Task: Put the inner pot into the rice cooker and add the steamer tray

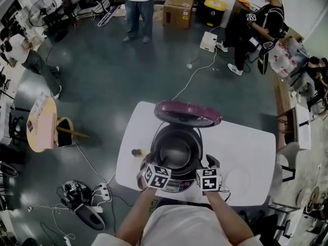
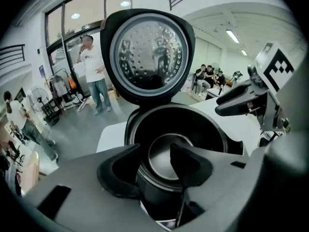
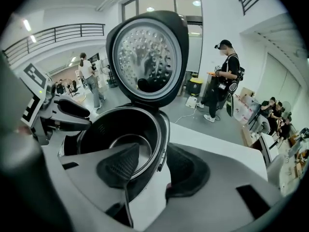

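The rice cooker (image 1: 197,148) stands on a white table (image 1: 246,147) with its lid (image 1: 188,113) raised. The dark inner pot (image 1: 175,151) sits inside it, its grey bottom showing in both gripper views (image 2: 159,164) (image 3: 123,143). My left gripper (image 1: 146,164) hovers at the cooker's front left and is open, with the front rim seen between its jaws (image 2: 155,150). At the front right my right gripper (image 1: 211,163) is also open, with the pot's right rim seen between its jaws (image 3: 153,151). Neither pair of pads presses on anything. A pale round shape (image 1: 238,181), perhaps the steamer tray, lies on the table to the right.
A small dark object (image 1: 136,151) lies on the table left of the cooker. A power cord (image 1: 197,73) runs across the floor behind the table. People stand at the far end of the room (image 1: 138,9) (image 1: 259,29). A round side table (image 1: 41,124) is at the left.
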A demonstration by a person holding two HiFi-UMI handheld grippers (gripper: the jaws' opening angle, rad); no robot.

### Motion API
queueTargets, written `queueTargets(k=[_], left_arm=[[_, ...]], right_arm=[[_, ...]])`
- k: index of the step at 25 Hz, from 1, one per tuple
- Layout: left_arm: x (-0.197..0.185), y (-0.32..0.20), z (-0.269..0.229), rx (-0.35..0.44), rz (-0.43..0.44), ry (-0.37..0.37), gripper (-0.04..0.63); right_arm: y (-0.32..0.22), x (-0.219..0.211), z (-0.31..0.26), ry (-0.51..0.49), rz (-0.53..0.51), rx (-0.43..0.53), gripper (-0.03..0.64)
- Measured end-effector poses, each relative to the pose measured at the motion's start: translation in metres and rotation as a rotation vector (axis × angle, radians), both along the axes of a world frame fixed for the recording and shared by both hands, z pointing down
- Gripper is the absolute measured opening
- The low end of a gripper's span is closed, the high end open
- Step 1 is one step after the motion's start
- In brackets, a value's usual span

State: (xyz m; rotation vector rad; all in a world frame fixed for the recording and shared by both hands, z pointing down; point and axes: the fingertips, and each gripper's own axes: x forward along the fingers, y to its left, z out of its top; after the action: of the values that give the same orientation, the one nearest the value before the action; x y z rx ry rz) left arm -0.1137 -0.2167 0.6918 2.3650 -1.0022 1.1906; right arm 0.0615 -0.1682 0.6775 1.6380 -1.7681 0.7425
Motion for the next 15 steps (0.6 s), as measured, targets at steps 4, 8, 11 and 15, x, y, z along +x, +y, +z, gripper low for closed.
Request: queueTargets(k=[4,8,11,15], left_arm=[[0.013,0.002,-0.026,0.015,0.010,0.091,0.185],[0.022,0.006,-0.049,0.046,0.032,0.155,0.155],[0.030,0.013,-0.063,0.064,0.053,0.188,0.137],[0.047,0.020,-0.084,0.101,0.088,0.238,0.107]], right_arm=[[0.007,0.008,-0.023,-0.018,0.011,0.049,0.155],[0.014,0.012,-0.050,-0.033,0.028,0.107,0.125],[0.020,0.015,-0.069,-0.038,0.033,0.155,0.100],[0.029,0.022,-0.092,-0.052,0.030,0.210,0.071]])
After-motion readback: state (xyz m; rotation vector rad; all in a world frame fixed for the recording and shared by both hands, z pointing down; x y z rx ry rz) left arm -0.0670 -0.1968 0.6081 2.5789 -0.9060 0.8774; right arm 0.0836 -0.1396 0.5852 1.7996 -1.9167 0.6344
